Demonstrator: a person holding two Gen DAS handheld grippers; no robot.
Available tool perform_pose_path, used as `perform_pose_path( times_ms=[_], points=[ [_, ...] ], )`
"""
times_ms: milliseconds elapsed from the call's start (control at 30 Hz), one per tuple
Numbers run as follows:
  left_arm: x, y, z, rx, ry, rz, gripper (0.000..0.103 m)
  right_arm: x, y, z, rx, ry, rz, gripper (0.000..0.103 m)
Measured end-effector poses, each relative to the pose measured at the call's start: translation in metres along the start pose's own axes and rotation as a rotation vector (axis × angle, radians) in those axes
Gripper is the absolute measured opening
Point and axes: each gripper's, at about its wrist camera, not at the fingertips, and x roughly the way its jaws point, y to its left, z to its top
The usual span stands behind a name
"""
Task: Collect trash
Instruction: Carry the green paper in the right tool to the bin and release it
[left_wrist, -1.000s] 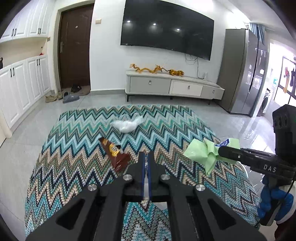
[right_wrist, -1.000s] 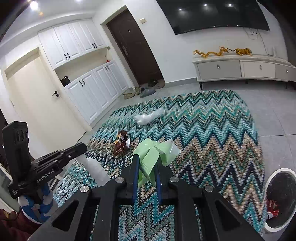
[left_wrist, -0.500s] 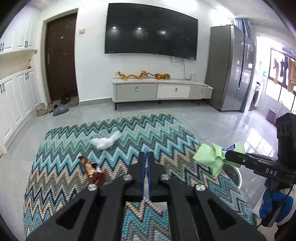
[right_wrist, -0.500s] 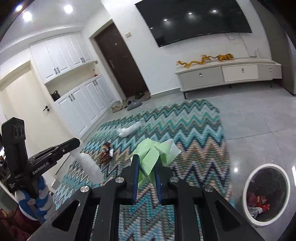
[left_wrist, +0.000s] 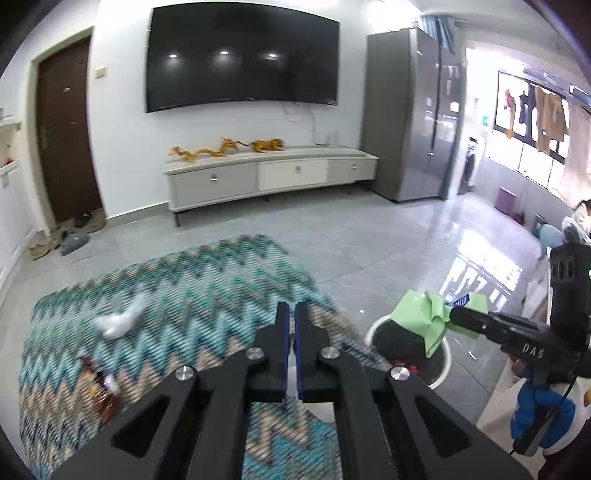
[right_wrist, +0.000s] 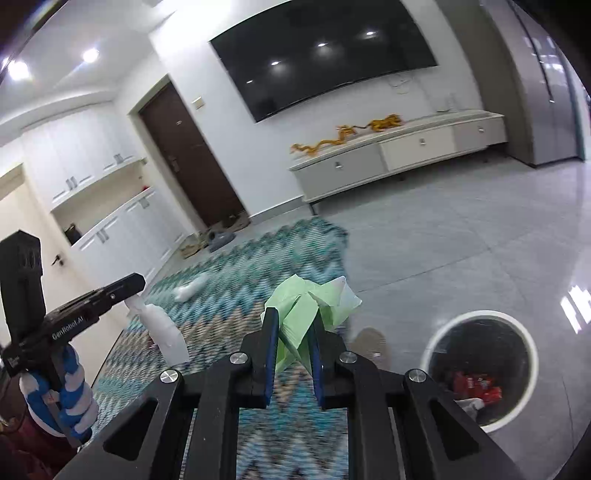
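R grip (right_wrist: 291, 332) pinching green wrapper (right_wrist: 314, 306) | L grip (left_wrist: 290, 325) pressed tight on white scrap (right_wrist: 162, 328), maybe tissue | bin (right_wrist: 480, 369) nearby

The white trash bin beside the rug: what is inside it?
Inside the white trash bin lie red wrappers and something pale. The near wall hides the rest of its bottom.

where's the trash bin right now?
The trash bin sits on the grey tile floor just off the rug's edge: lower right in the right wrist view, and in the left wrist view directly under the green wrapper held by the right tool.
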Motion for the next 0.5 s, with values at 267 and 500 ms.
perform_pose_path(
  times_ms=[267,500],
  points=[
    [0.073,-0.063,0.030,0.060,0.070,-0.134,0.002,-0.012,-0.073,-0.004,0.119,-0.021,-0.131,0.015],
    [0.142,-0.126,0.035,0.104,0.159,-0.218,0.002,-0.002,-0.136,-0.013,0.196,0.014,-0.240,0.015]
  ],
)
